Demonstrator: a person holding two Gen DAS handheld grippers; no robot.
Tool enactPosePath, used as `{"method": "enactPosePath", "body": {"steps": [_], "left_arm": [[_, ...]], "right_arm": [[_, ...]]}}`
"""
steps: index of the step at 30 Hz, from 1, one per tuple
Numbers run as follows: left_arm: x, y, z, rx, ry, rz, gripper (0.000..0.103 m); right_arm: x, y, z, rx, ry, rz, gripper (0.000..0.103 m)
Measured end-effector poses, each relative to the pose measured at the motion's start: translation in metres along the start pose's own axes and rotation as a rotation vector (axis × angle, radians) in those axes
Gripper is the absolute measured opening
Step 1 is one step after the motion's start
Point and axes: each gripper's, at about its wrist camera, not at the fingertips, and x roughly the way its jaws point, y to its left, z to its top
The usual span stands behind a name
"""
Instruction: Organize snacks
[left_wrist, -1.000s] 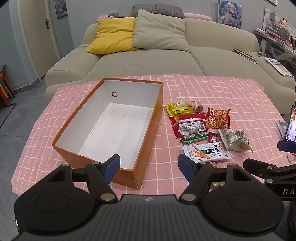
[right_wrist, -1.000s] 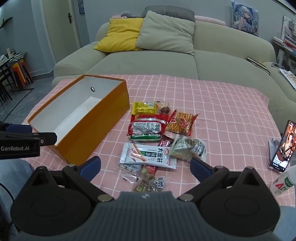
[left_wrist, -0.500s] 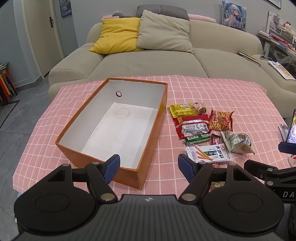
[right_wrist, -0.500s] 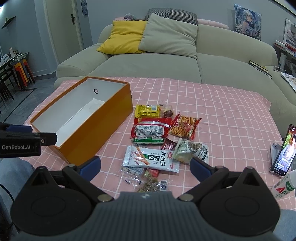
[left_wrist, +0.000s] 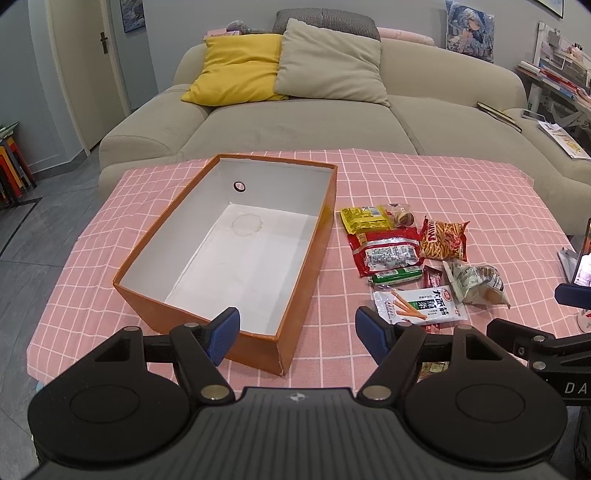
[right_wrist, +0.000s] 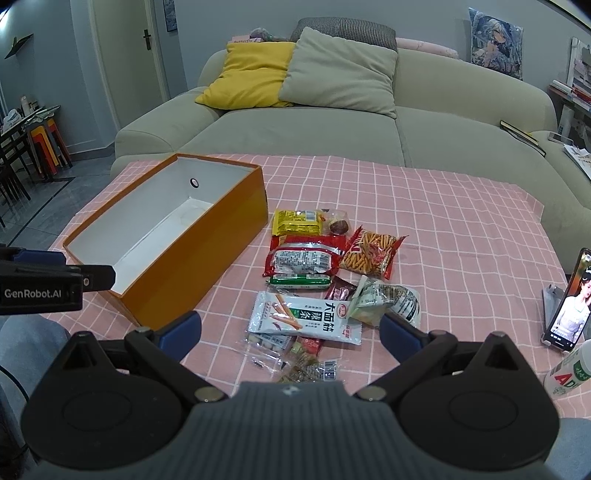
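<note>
An empty orange box with a white inside stands on the pink checked tablecloth; it also shows in the right wrist view. Right of it lie several snack packets: a yellow packet, a red packet, an orange stick-snack bag, a green sausage, a white spicy-strip packet and a crumpled grey-green packet. My left gripper is open and empty above the box's near corner. My right gripper is open and empty above the nearest packets.
A phone on a stand and a white bottle sit at the table's right edge. A beige sofa with yellow and grey cushions stands behind the table. Small clear-wrapped sweets lie nearest me.
Both grippers have drawn back and risen slightly, so the box and snacks sit a little farther off in both views. Both grippers stay open. Nothing on the table has moved.
</note>
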Motion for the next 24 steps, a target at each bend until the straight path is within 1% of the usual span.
{"method": "enactPosePath", "body": {"steps": [24], "left_arm": [[0.0001, 0.0, 0.0005, -0.001, 0.004, 0.002, 0.084]], "right_arm": [[0.0037, 0.0035, -0.0009, 0.002, 0.005, 0.005, 0.099]]}}
